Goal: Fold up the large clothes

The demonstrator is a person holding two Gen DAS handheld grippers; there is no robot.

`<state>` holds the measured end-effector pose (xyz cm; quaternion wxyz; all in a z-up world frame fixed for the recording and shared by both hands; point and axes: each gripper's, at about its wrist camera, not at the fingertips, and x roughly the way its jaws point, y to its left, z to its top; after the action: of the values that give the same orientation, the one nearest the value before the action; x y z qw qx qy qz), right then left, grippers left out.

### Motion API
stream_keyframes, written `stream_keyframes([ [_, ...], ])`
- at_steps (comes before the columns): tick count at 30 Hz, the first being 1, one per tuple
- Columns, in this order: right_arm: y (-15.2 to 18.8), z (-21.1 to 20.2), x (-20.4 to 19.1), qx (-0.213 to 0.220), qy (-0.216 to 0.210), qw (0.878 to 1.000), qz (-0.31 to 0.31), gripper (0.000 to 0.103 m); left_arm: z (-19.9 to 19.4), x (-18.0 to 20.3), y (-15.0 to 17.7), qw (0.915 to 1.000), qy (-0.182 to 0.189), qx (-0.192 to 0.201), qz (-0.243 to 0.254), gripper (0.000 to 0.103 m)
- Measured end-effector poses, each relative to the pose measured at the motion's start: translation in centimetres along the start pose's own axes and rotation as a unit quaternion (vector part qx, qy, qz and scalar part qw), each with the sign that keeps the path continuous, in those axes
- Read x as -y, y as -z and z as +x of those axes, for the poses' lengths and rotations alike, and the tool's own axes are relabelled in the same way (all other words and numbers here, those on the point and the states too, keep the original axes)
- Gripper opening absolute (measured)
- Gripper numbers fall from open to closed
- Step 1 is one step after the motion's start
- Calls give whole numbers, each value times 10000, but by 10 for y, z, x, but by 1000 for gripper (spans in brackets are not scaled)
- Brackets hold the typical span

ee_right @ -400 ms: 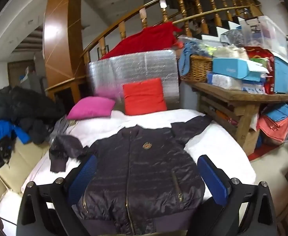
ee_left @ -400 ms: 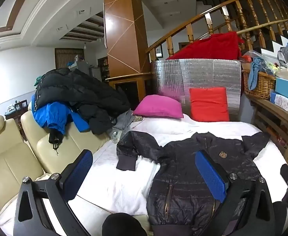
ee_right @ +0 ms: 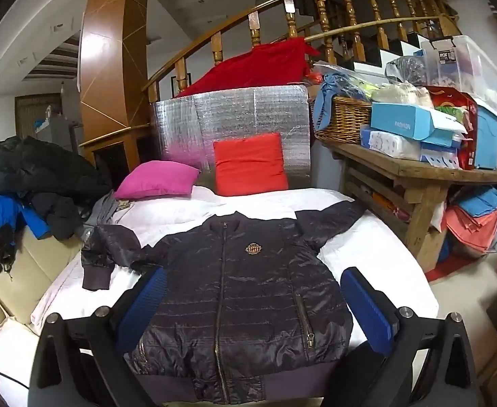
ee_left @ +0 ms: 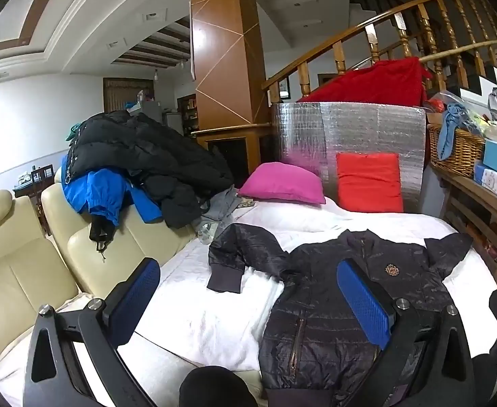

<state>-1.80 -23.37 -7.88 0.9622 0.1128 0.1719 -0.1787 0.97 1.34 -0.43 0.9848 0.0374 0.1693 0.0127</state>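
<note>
**One quilted jacket, flat and ready for a first fold**

One dark, shiny quilted zip-up jacket (ee_right: 234, 291) lies face up and zipped on the white-sheeted bed (ee_right: 377, 254), its hem nearest the cameras. One sleeve lies bent with its ribbed cuff (ee_left: 224, 276) on the sheet; the other stretches toward the wooden table (ee_right: 418, 173). Both the left hand-held gripper (ee_left: 248, 305) and right hand-held gripper (ee_right: 255, 308) hover with jaws fully spread, holding nothing. The fabric looks light, soft and slippery, likely to slide or puff back. Ribbed cuffs and shoulder seams seem the surest holds.

Bright indoor light, sharp, fisheye-curved dark corners
</note>
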Motion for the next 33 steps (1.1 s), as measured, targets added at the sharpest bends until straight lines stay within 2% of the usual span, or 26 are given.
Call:
stream_keyframes([
  [8,-3,0,7,36,37,10000,83,103,-5,-7,-1,9999,-87,94,-48,103],
  [33,0,8,-2,-87,9,10000,-15,103,9,-22,5,9996,-209,-77,-187,103],
])
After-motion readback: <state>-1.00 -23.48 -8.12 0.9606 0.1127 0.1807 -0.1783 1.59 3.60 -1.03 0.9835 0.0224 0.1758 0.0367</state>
